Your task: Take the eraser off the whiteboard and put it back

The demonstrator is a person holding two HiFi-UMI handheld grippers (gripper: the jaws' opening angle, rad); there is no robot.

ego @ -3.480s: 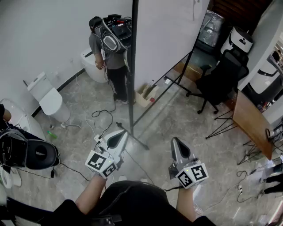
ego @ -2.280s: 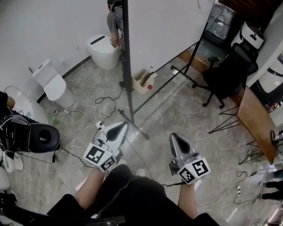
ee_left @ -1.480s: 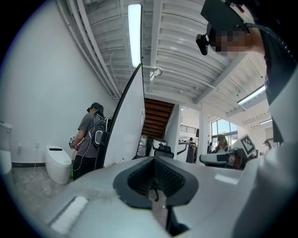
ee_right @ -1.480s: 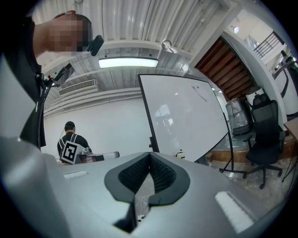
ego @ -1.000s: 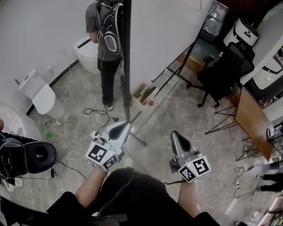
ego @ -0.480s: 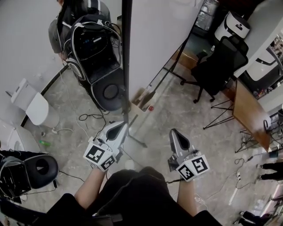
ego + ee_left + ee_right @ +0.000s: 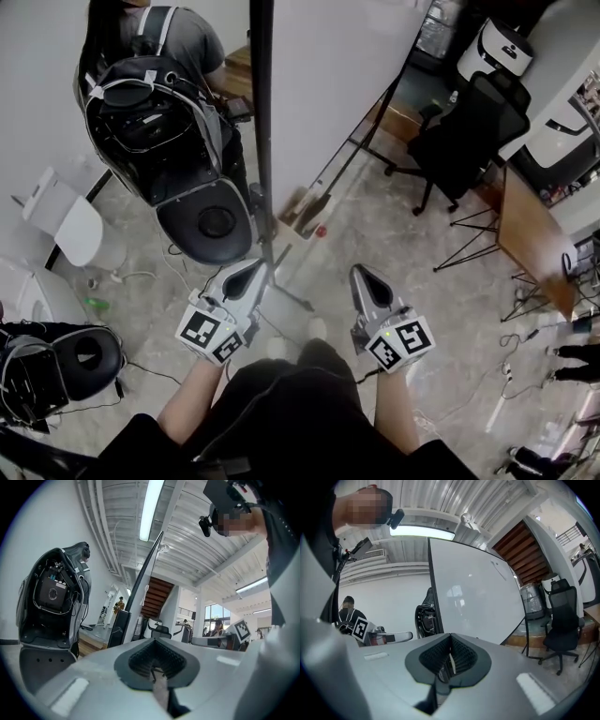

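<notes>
Whiteboard [image 7: 328,84] stands upright on its black stand in the upper middle of the head view, its white face turned toward the right of the frame and its black edge post [image 7: 260,112] running down the centre. The right tool's view shows the same bare white surface [image 7: 473,602] filling the middle of that picture. The eraser cannot be made out on the board in any view. Both tools are held level at the lower centre of the head view, well short of the board. The left tool [image 7: 249,270] points at the foot of the post, and the right tool [image 7: 362,275] sits beside it, a little apart. In its own view the left tool [image 7: 157,660] has its ribbed pads drawn together with nothing between them. The right tool [image 7: 447,660] is likewise closed tight and empty. At the upper left of the head view a person in a grey shirt [image 7: 187,42] stands close to the post, wearing a large black equipment pack [image 7: 164,141]. That pack also fills the left of the left tool's view [image 7: 51,602]. A small open box [image 7: 302,208] sits on the marbled floor [image 7: 394,234] at the base of the stand. A black office chair [image 7: 459,141] stands at the upper right, and a brown desk [image 7: 530,244] lies along the right edge. A white toilet [image 7: 66,220] sits at the left edge, with loose cables [image 7: 187,251] trailing across the floor near it.
</notes>
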